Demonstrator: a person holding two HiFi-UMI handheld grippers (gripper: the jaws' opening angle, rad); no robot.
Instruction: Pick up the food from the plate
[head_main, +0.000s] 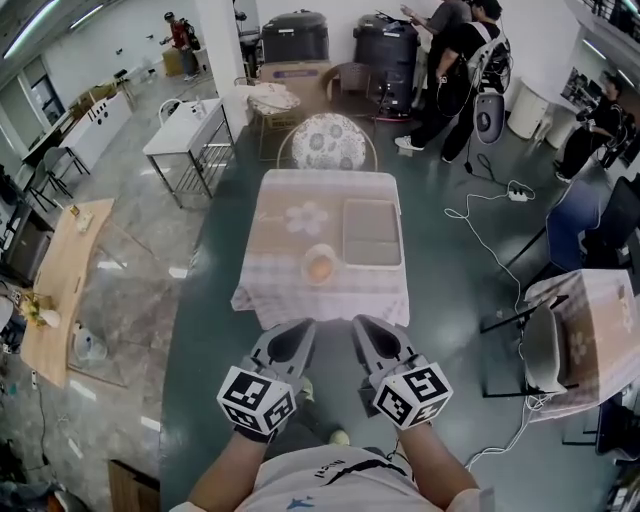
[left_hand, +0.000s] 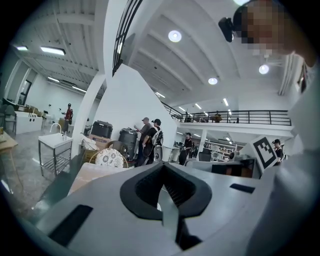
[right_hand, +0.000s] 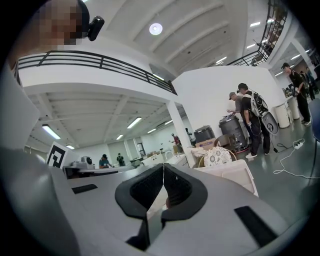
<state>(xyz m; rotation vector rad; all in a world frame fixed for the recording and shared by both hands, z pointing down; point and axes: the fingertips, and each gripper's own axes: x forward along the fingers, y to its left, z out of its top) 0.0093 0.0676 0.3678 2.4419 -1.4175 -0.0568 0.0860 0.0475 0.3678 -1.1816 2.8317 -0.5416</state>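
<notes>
I hold both tools low in front of me, short of the table (head_main: 330, 292), which stands ahead under a pale checked cloth. My left gripper (head_main: 303, 327) has its jaws pressed together, the tips meeting with nothing between them, as its own view shows (left_hand: 163, 165). My right gripper (head_main: 364, 323) is the same: jaws closed tip to tip and empty (right_hand: 163, 166). The two sit side by side, near each other but apart, both pointing toward the table's near edge.

The food (head_main: 320, 267), a small orange-brown piece, lies on the plate (head_main: 307, 275), which sits near the front middle of the table, well ahead of both tools. Just behind and to the right of the plate lies a grey tray (head_main: 372, 232).

A chair (head_main: 327, 141) with a patterned round back stands at the table's far side. Beyond it, two people (head_main: 455, 75) stand by dark bins. Both gripper views look over the table toward that chair (left_hand: 109, 158).
</notes>
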